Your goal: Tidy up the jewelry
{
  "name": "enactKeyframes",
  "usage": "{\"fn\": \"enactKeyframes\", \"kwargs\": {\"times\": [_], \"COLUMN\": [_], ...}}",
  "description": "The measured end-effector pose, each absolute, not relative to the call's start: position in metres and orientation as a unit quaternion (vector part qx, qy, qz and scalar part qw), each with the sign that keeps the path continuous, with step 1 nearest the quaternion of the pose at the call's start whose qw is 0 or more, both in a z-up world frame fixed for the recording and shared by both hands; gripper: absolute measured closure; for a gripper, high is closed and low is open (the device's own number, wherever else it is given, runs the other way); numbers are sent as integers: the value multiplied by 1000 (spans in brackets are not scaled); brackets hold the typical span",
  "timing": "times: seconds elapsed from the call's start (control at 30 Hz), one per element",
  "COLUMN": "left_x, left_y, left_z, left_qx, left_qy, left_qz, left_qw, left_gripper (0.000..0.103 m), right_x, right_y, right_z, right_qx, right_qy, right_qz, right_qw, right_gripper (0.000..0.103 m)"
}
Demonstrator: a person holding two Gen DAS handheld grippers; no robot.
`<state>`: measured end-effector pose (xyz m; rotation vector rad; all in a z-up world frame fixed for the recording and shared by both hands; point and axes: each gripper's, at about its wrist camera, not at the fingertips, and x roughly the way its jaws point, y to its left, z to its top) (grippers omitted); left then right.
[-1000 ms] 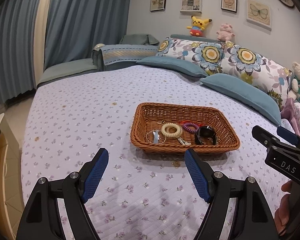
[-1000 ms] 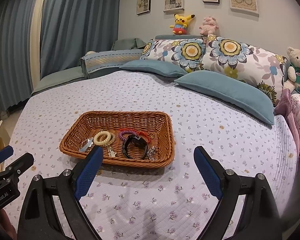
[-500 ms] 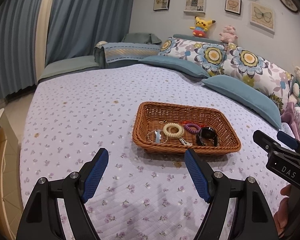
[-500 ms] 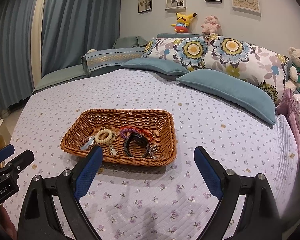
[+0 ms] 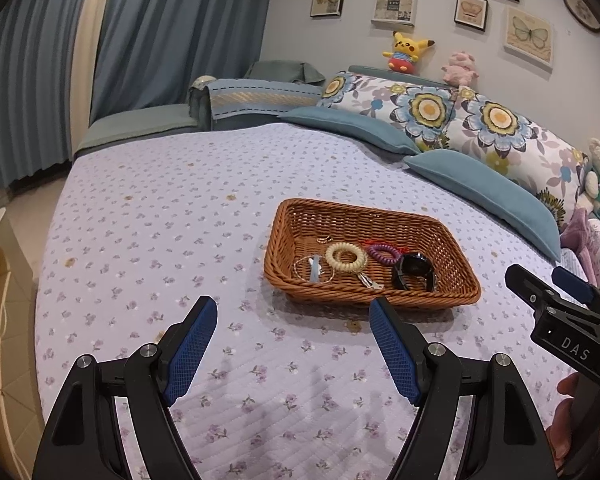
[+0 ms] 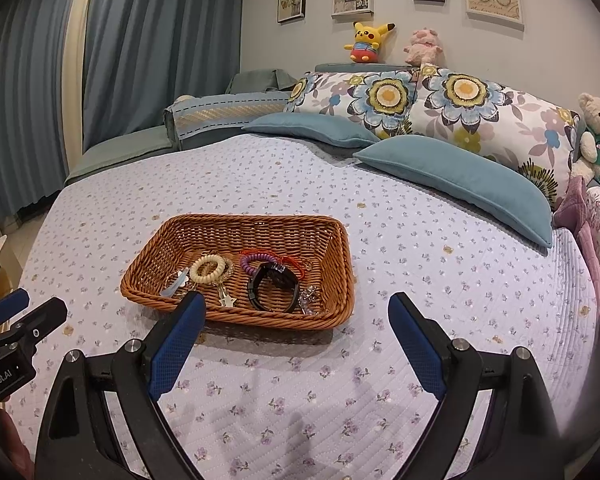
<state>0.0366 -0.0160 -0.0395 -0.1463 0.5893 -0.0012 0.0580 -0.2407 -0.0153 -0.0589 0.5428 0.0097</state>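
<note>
1. A shallow wicker basket (image 5: 456, 240) in woven brown sits on the lilac floral bedspread (image 5: 160, 200) of the bed, roughly mid-mattress, well short of the blue pillows (image 6: 460, 176) at the headboard end.
2. All the jewelry lies along the basket's near side. A cream coil bracelet (image 5: 346, 257) sits left of centre, with a small star charm (image 6: 229, 300) lying just in front of it in the right wrist view.
3. A purple coil bracelet (image 5: 384, 254) lies just beside the cream one, with a thin red cord (image 6: 296, 263) running from it.
4. A black bangle (image 6: 274, 290) lies at the right of the group, partly on top of the purple coil.
5. A thin wire hoop with a pale blue piece (image 5: 314, 270) sits at the left end; a small clear, sparkly piece (image 6: 310, 300) rests by the basket's right wall, too small to name.
6. The left tongs (image 5: 292, 334) stand wide apart over bare bedspread just short of the basket's near rim, holding and touching nothing.
7. The right tongs (image 6: 294, 328) are spread equally wide and empty; their left blue pad overlaps the basket's near rim in the view, though contact cannot be told.
</note>
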Motion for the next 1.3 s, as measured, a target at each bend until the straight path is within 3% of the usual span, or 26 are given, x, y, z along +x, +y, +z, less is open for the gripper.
{"fn": "enactKeyframes", "kwargs": {"times": [0.4, 1.3], "left_x": [31, 28], "left_y": [-29, -27], "left_z": [-35, -30], "left_qx": [-24, -21], "left_qy": [276, 261], "left_qz": [14, 38], "left_qw": [961, 964], "left_gripper": [24, 24], "right_x": [58, 59], "right_y": [-242, -240], "right_z": [-18, -20], "right_qx": [-27, -30], "right_qy": [271, 277], "right_qz": [7, 10], "right_qw": [962, 960], "right_gripper": [10, 10]}}
